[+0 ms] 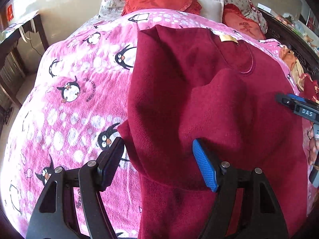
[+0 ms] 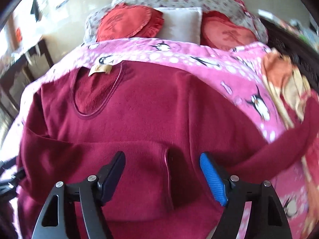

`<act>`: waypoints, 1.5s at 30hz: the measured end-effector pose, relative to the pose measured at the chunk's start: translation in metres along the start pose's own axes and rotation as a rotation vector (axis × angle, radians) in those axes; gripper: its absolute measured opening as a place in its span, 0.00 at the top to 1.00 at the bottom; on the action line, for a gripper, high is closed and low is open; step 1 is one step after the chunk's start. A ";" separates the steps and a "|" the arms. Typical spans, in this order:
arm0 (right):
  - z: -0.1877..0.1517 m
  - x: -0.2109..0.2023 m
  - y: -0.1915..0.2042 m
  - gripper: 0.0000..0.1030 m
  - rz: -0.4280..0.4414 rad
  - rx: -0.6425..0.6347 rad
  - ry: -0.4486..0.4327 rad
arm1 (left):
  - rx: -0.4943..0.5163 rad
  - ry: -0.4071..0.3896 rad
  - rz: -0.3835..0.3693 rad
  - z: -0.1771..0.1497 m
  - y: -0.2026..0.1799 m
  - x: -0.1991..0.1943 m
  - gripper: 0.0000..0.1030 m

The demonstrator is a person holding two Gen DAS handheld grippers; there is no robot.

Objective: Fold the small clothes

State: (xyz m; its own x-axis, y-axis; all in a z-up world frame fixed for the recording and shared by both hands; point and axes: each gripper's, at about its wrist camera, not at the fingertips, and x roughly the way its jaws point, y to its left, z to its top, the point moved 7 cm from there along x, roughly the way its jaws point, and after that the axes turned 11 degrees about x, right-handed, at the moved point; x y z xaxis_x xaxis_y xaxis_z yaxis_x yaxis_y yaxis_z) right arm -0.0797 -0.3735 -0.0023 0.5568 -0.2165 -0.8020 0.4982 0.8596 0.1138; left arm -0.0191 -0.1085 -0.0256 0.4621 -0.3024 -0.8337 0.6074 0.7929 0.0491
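A dark red fleece top (image 1: 199, 103) lies on the pink penguin blanket (image 1: 69, 99), neckline and tan label (image 1: 228, 38) at the far end. Its left sleeve is folded across the body. My left gripper (image 1: 157, 163) is open over the top's left edge, holding nothing. In the right wrist view the same top (image 2: 139, 109) fills the middle, with the folded sleeve's cuff (image 2: 167, 171) between my fingers. My right gripper (image 2: 162, 177) is open just above that cuff. The right sleeve (image 2: 279, 149) stretches out to the right. The right gripper also shows in the left wrist view (image 1: 297, 107).
Two red round cushions (image 2: 123, 23) and a white pillow (image 2: 183, 24) lie at the head of the bed. An orange and red cloth (image 2: 285, 83) lies at the right. A dark desk (image 1: 18, 39) stands to the left, dark furniture to the right.
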 end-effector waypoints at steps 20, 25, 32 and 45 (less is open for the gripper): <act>0.036 -0.007 -0.069 0.93 -0.125 0.093 -0.042 | -0.047 0.007 0.024 0.014 0.002 0.008 0.30; 0.048 -0.047 -0.038 0.49 -0.009 0.087 -0.174 | -0.079 -0.019 0.011 0.011 0.014 -0.001 0.30; 0.042 -0.053 0.120 0.56 0.501 -0.145 -0.036 | -0.117 -0.039 -0.009 0.005 0.024 -0.007 0.30; 0.008 0.044 0.244 0.65 0.529 -0.436 0.115 | -0.190 -0.016 -0.054 -0.012 0.045 0.002 0.30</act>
State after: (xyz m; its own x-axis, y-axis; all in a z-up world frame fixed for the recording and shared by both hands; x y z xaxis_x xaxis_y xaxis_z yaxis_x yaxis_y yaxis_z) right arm 0.0713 -0.1770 -0.0051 0.5648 0.3123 -0.7638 -0.1465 0.9489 0.2796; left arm 0.0015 -0.0671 -0.0314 0.4430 -0.3545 -0.8235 0.4997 0.8602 -0.1015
